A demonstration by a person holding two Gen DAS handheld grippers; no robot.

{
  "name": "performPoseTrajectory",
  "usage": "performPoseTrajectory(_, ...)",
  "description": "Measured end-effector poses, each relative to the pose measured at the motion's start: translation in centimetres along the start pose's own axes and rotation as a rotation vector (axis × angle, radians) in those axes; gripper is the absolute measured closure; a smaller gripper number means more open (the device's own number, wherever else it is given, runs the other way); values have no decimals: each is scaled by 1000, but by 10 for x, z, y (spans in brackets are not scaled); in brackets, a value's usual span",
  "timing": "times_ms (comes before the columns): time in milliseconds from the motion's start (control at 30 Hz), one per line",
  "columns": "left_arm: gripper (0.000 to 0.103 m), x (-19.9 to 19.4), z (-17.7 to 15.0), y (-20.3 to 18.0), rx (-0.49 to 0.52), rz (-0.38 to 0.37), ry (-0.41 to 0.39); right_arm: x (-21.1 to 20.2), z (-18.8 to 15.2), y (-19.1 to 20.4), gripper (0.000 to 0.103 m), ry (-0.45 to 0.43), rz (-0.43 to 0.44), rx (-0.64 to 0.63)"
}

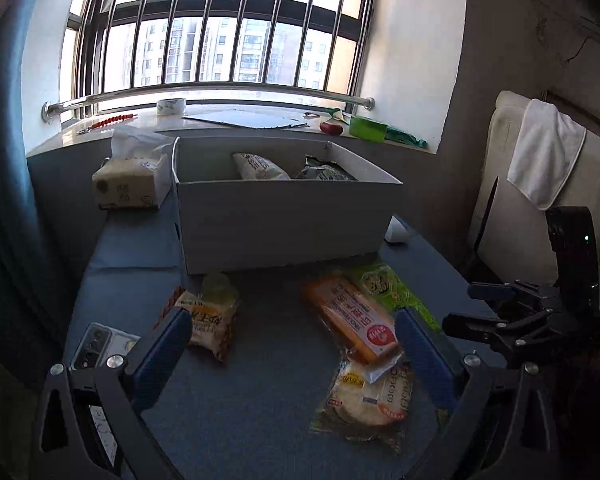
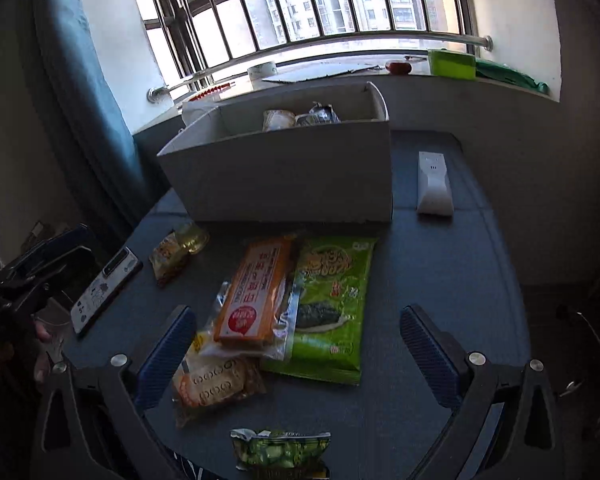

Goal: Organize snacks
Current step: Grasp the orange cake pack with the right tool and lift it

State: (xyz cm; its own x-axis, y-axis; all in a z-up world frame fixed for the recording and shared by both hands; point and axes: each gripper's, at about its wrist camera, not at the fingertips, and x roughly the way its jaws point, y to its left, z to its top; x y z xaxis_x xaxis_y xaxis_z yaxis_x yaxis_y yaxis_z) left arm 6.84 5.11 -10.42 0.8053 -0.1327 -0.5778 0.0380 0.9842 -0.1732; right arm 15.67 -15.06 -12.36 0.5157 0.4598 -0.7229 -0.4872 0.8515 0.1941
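1. Several snack packets lie loose on the blue counter in front of a white box: an orange packet rests across a green seaweed bag and a round-cracker packet, with a small yellow packet off to the left and a green packet nearest the camera.
2. Two bags already sit inside the box.
3. Both tools hang empty: the right gripper holds its fingers wide apart over the pile, and the left gripper is likewise spread.
4. Taking the orange packet first looks wisest, since it lies on top; pinching across its narrow width should keep the slick wrapper from slipping.
5. Printing on the packets appears to be Chinese, too small to read; no brand is legible.
6. A phone, a white remote and a tissue pack sit near the snacks.
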Motion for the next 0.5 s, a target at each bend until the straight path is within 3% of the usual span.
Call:
performPoseTrajectory(167,0,0,-29,5,-61,-16,39,36,-3,25,0,95,-34,-81)
performPoseTrajectory(500,0,-2,-35,25,-111,13,42,117,20,65,0,295,-153,-227)
